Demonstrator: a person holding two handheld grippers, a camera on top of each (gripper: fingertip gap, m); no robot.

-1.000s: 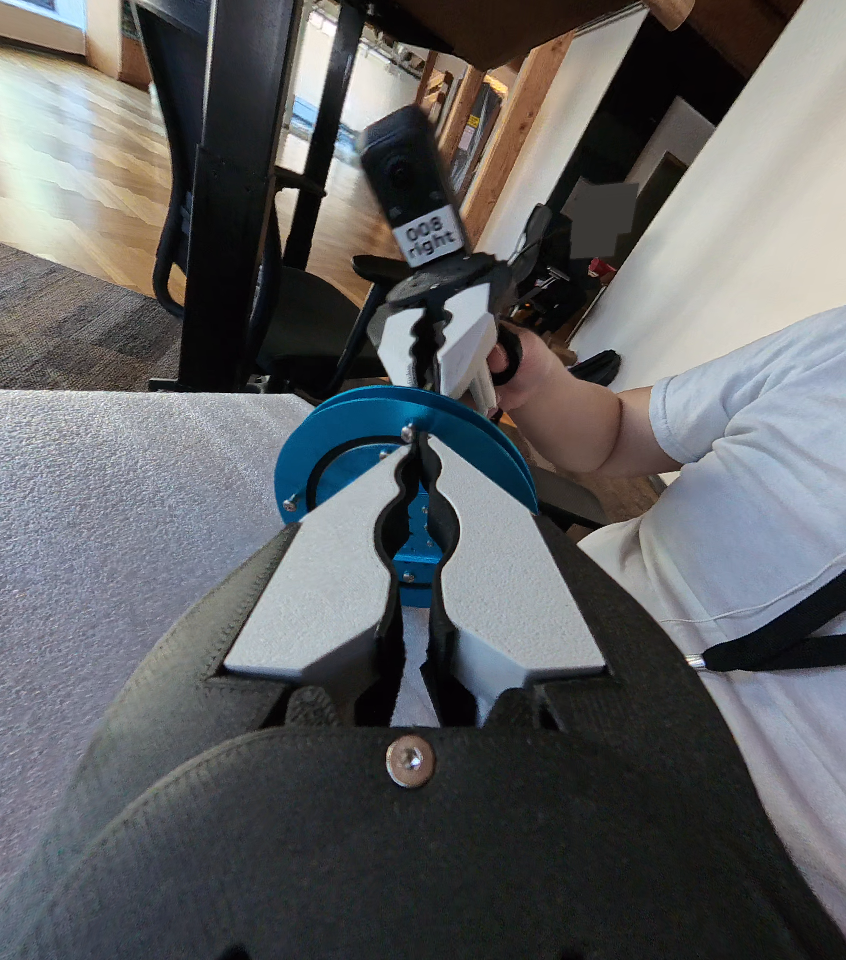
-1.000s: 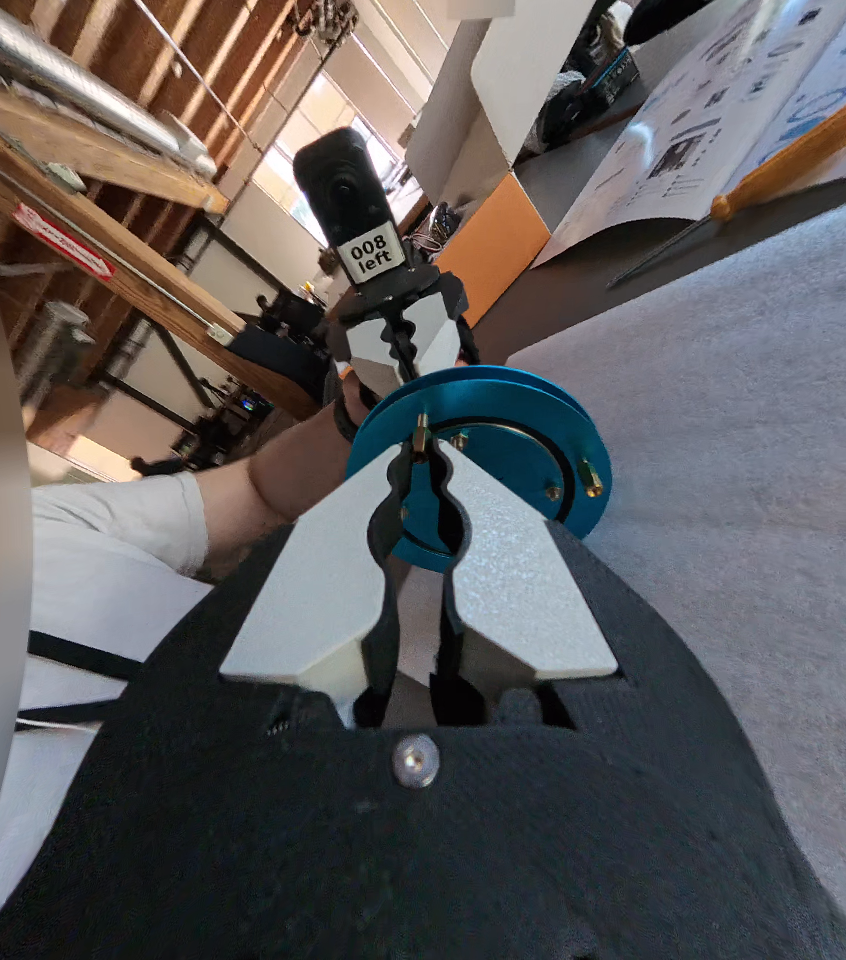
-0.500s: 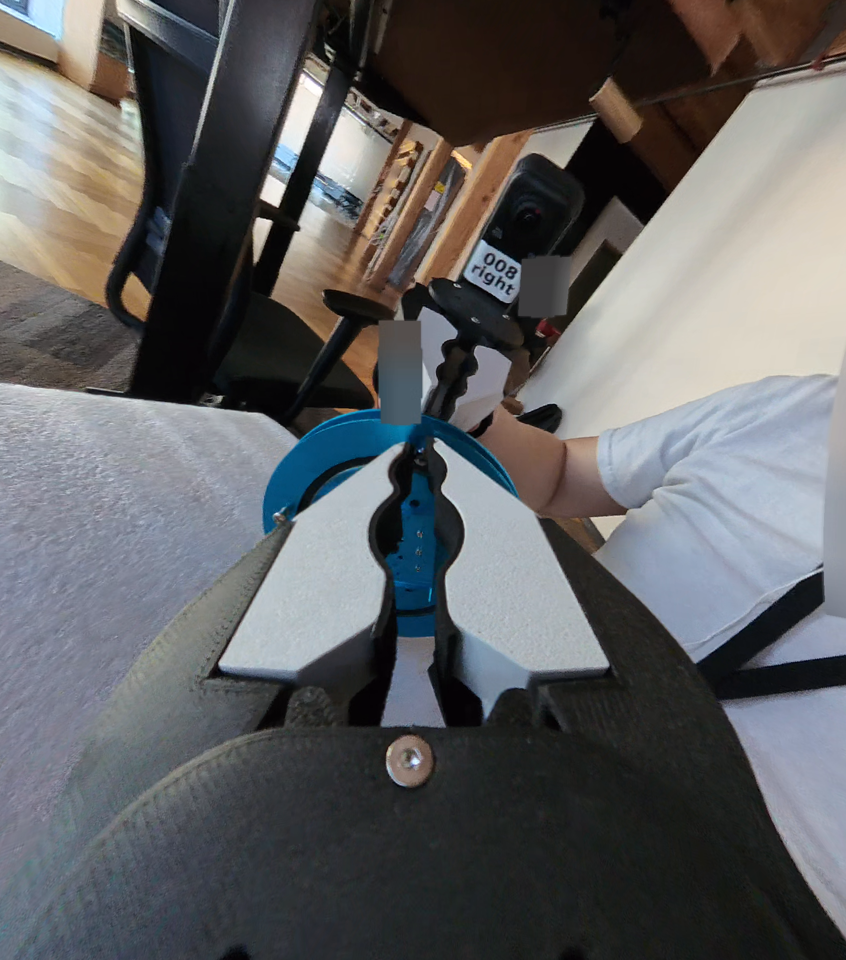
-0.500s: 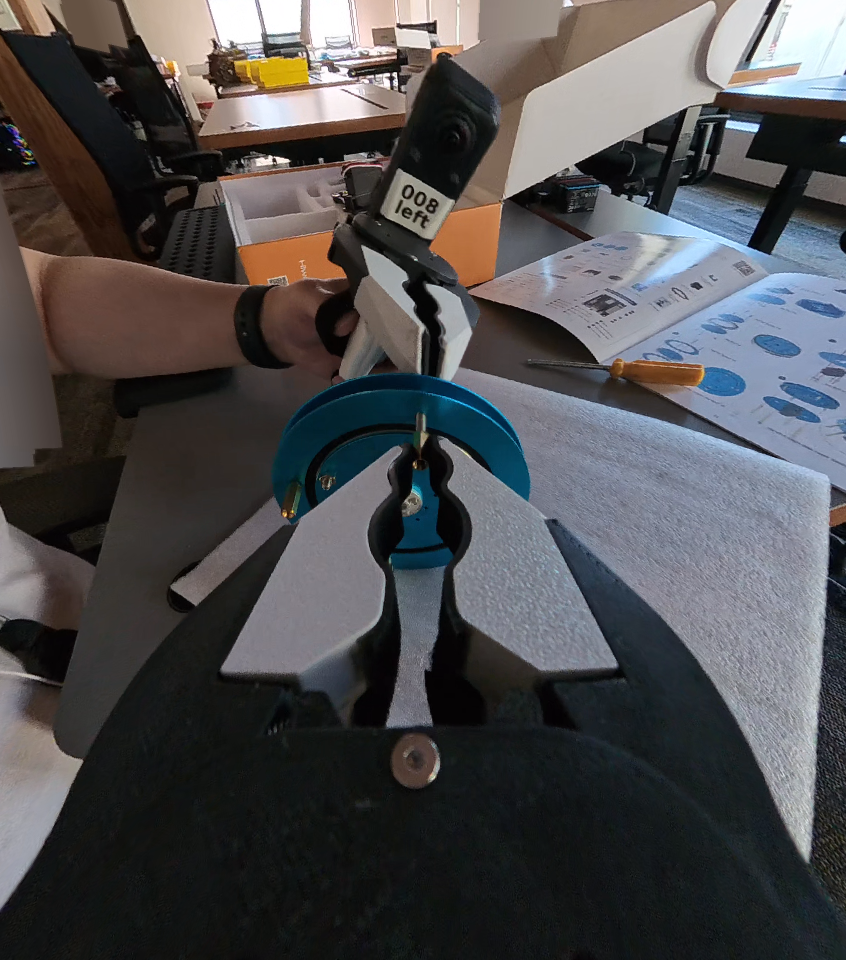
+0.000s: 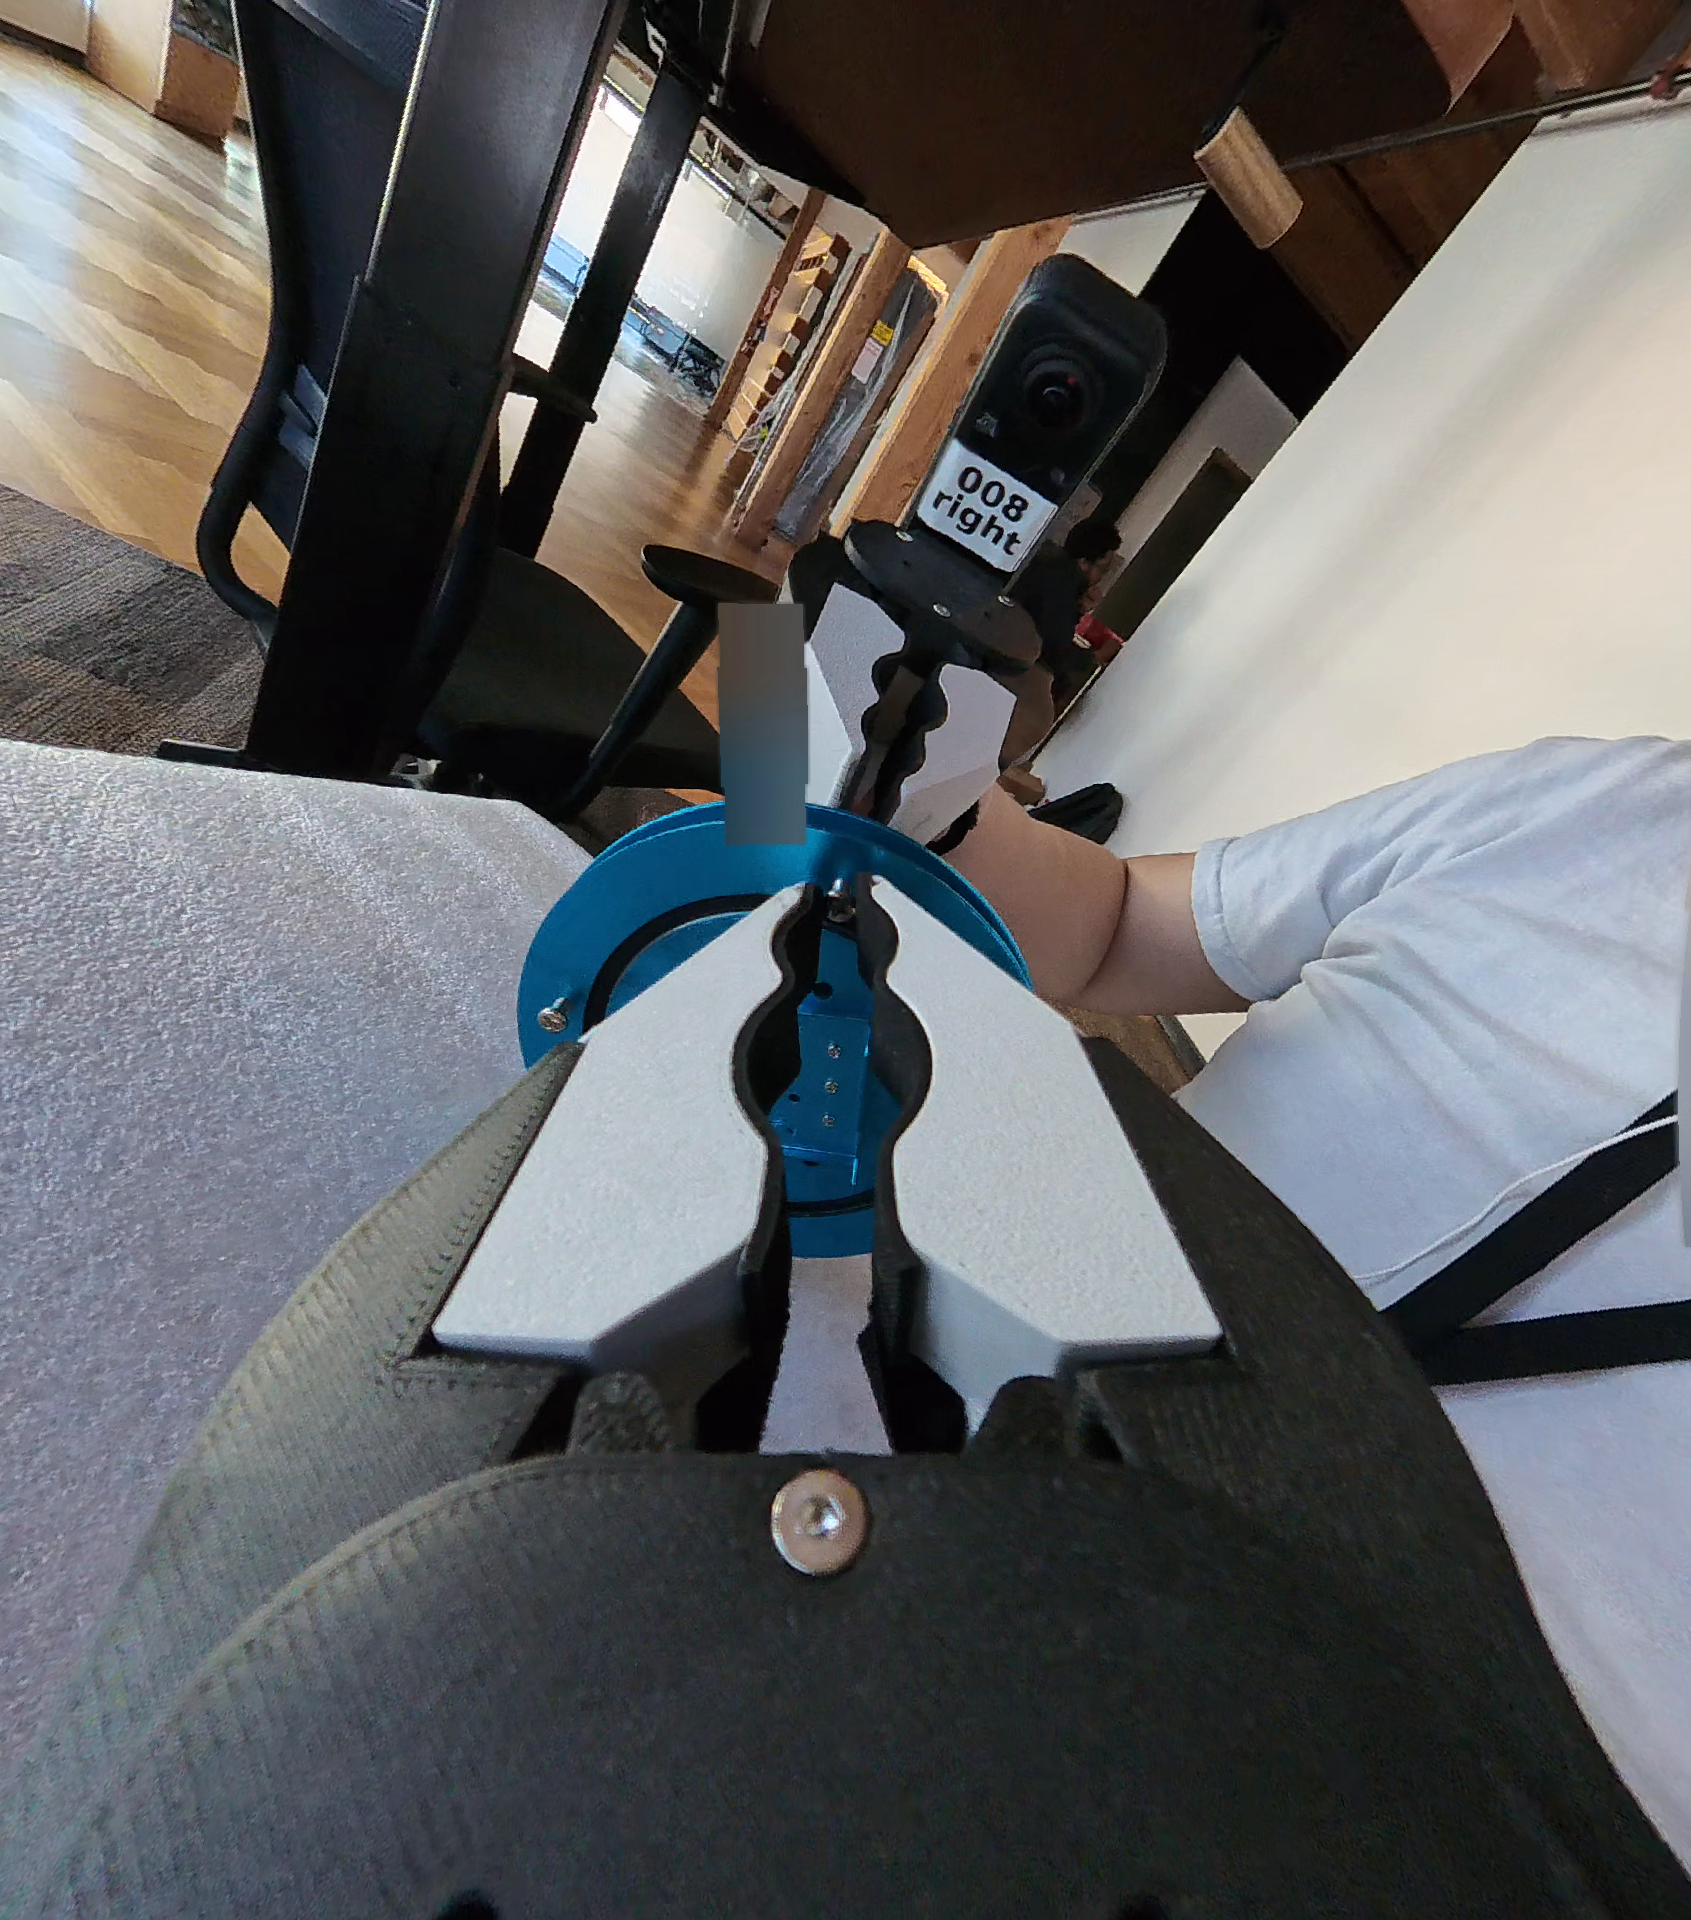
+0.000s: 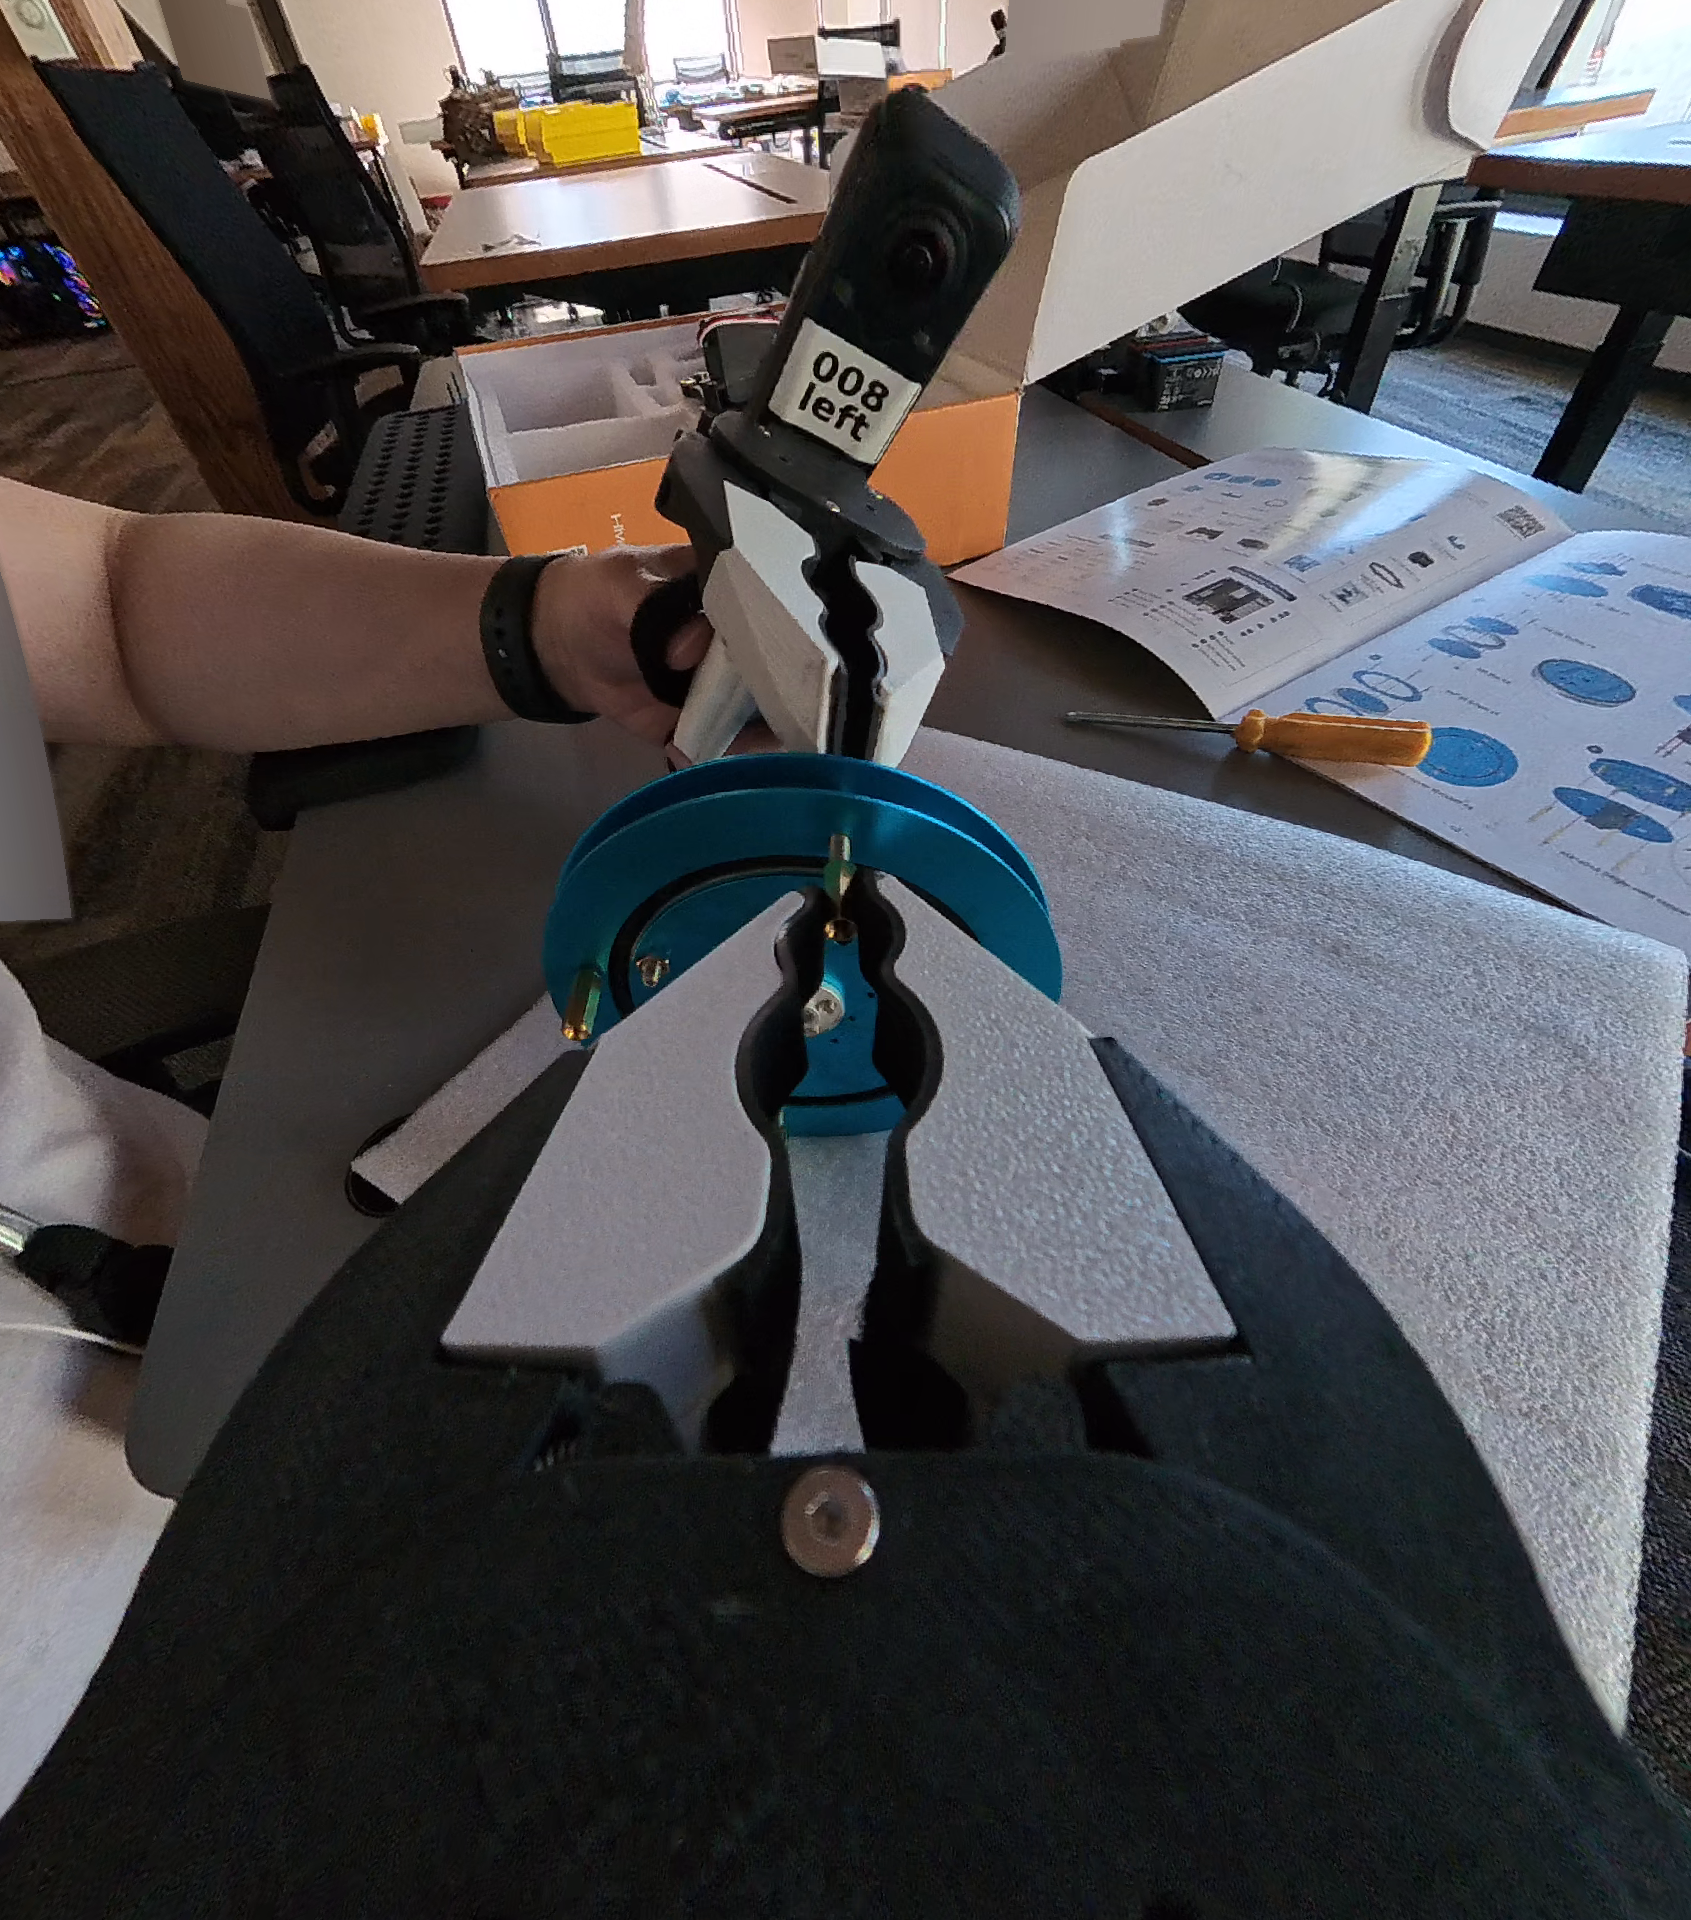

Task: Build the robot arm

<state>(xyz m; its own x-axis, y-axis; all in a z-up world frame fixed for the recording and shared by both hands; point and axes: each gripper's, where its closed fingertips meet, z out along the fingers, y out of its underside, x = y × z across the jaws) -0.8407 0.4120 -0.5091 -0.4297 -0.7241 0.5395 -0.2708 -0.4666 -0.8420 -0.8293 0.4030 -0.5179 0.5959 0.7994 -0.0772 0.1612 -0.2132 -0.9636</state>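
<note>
A blue metal wheel assembly (image 5: pixel 612 914) of two discs joined by brass standoffs stands on edge over a grey foam mat (image 5: pixel 145 1039). My left gripper (image 5: pixel 836 902) is shut at the top of the near disc, with a screw head between its tips. My right gripper (image 6: pixel 836 906) is shut on the opposite face of the wheel (image 6: pixel 695 842), pinching a brass standoff (image 6: pixel 838 862). Each gripper shows in the other's view at the wheel's top rim: the right one in the left wrist view (image 5: pixel 898 805), the left one in the right wrist view (image 6: pixel 856 732).
An orange-handled screwdriver (image 6: pixel 1329 740) and an open instruction booklet (image 6: pixel 1443 623) lie on the table beyond the foam mat (image 6: pixel 1288 1039). An open orange box (image 6: pixel 955 457) stands behind them. A black office chair (image 5: pixel 508 675) stands past the table edge. A person's arms and white shirt are close by. Less than 4 cm separates the two grippers' tips.
One second ago both grippers and the wheel were tilted sideways. They have swung upright and level. Both grippers have stayed shut on the wheel, and little has moved in the last half second.
</note>
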